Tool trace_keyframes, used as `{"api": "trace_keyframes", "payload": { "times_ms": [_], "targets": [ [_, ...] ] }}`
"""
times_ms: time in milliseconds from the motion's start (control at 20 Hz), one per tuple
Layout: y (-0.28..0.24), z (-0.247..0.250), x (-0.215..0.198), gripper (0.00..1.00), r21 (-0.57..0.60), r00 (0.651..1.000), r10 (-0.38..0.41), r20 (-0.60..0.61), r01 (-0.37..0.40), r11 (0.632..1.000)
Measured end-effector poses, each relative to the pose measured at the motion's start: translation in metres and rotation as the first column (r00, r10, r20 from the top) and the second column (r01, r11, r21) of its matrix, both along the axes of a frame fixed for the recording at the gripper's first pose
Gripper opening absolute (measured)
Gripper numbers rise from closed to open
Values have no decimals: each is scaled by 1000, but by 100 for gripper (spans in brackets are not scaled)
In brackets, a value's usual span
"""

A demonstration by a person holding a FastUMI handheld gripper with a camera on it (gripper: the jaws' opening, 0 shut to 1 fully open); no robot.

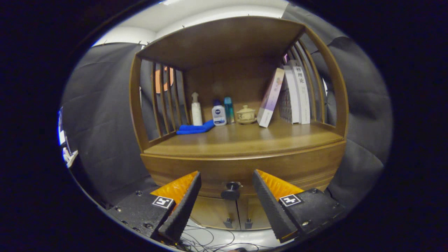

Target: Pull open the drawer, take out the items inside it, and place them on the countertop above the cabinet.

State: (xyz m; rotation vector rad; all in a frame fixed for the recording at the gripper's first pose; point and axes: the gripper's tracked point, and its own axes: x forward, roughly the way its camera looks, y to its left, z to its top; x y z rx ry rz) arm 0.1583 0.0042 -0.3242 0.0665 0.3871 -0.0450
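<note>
Tongs (226, 196) spread wide, drawer knob (230, 190) between fingers, untouched.

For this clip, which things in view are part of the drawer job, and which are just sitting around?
Part of the job:
- drawer, shut
- drawer knob, between the fingers of the open gripper, not yet gripped
- countertop

Just sitting around:
- blue cloth
- pump bottle
- two small bottles
- lidded cup
- books
- lower cabinet doors
</note>
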Motion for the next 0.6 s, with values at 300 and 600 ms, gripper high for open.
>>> {"api": "trace_keyframes", "payload": {
  "times_ms": [300,600],
  "targets": [
    [-11,-52,31,79,-77,998,-48,-49,44,996],
    [-15,-70,42,53,-57,993,-106,-51,103,993]
  ]
}}
